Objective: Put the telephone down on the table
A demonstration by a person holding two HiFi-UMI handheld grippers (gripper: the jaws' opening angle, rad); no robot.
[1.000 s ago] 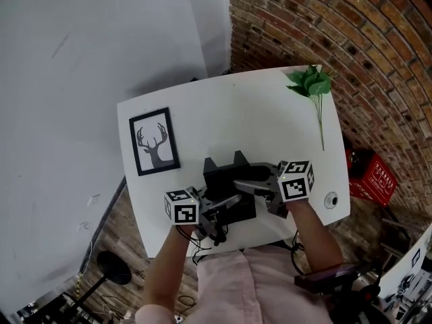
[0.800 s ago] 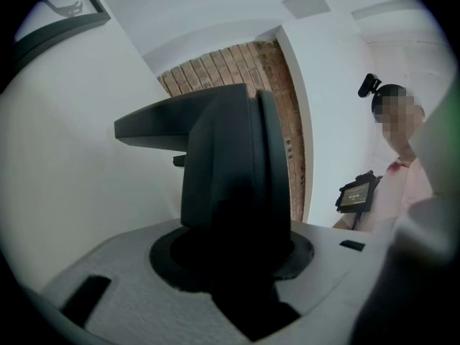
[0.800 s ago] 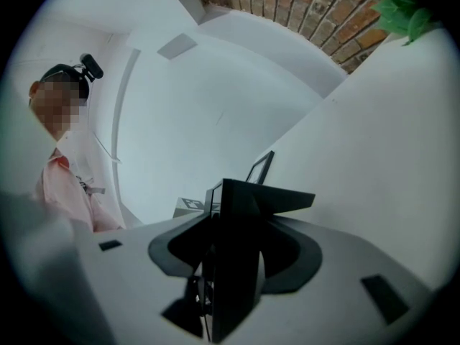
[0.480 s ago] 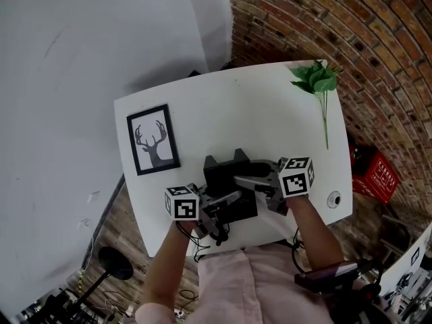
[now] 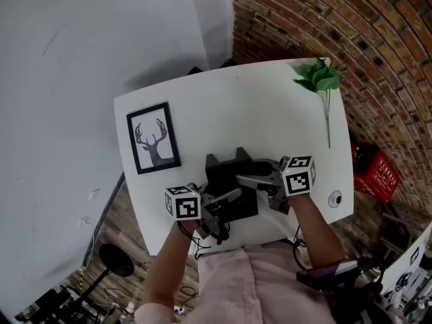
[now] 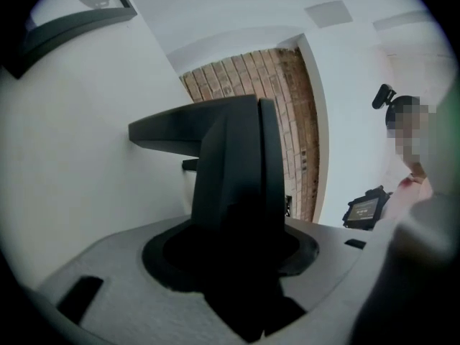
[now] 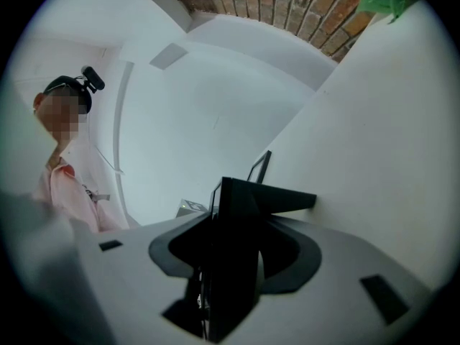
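Two tools meet at the black telephone [image 5: 226,171]. The left tool [image 5: 226,198] reaches in from eight o'clock. Its jaws have just been opening and stand half-wide, with the telephone's dark body between them. The right tool [image 5: 251,179] comes in from three o'clock, its jaws set at a middling width and closed on the telephone's other side. Each tool carries its marker cube just behind the jaws.

The telephone rests on the white surface [image 5: 270,113], close to the six o'clock edge nearest the person. A framed stag picture [image 5: 154,139] lies flat at ten o'clock from it, well apart. A green leafy sprig [image 5: 318,81] lies near the far corner at one o'clock. A small round object [image 5: 335,199] sits at three o'clock by the surface's edge. Beyond that edge, a red crate [image 5: 375,175] stands on the floor beside the brick wall [image 5: 378,52].
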